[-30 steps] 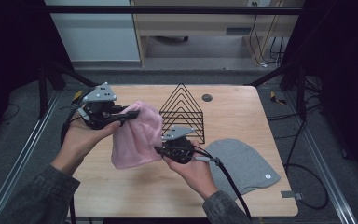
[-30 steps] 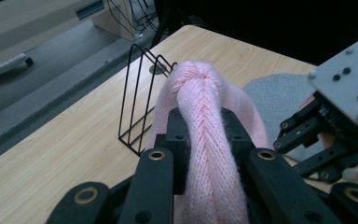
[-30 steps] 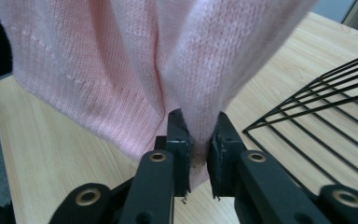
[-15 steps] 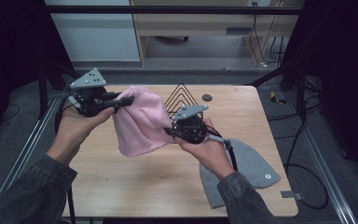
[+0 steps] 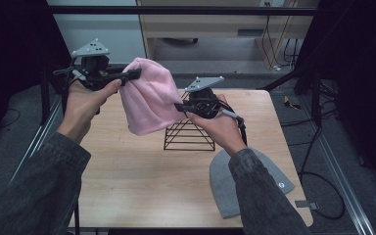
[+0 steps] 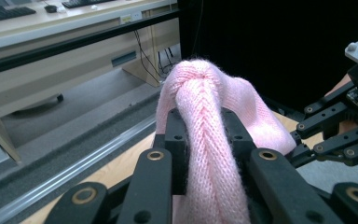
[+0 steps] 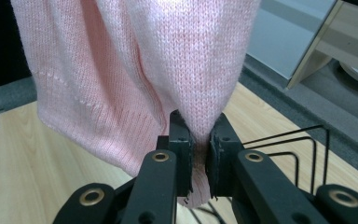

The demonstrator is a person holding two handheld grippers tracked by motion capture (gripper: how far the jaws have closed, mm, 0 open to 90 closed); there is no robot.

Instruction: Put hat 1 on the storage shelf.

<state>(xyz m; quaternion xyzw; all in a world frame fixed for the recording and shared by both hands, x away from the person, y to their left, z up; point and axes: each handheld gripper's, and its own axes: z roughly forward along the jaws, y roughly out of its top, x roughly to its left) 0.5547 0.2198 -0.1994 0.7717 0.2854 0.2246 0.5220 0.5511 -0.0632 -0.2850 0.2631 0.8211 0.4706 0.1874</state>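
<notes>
A pink knit beanie (image 5: 149, 98) hangs in the air above the table, held from both sides. My left gripper (image 5: 132, 74) is shut on its upper left edge; in the left gripper view a fold of the pink beanie (image 6: 209, 154) is pinched between the jaws. My right gripper (image 5: 180, 106) is shut on its right edge, and the right gripper view shows the pink beanie (image 7: 140, 60) draping down into the closed jaws. A black wire rack (image 5: 190, 135) stands on the table below and just right of the beanie. A grey beanie (image 5: 274, 178) lies flat at the front right.
The wooden table (image 5: 127, 176) has bare surface at the front left. A metal rail (image 5: 49, 122) runs along its left side. Cables (image 5: 323, 181) trail off the right edge. Desks stand beyond the far edge.
Both grippers have lifted the pink beanie up and away from the table; the wire rack, once behind it, now stands below it.
</notes>
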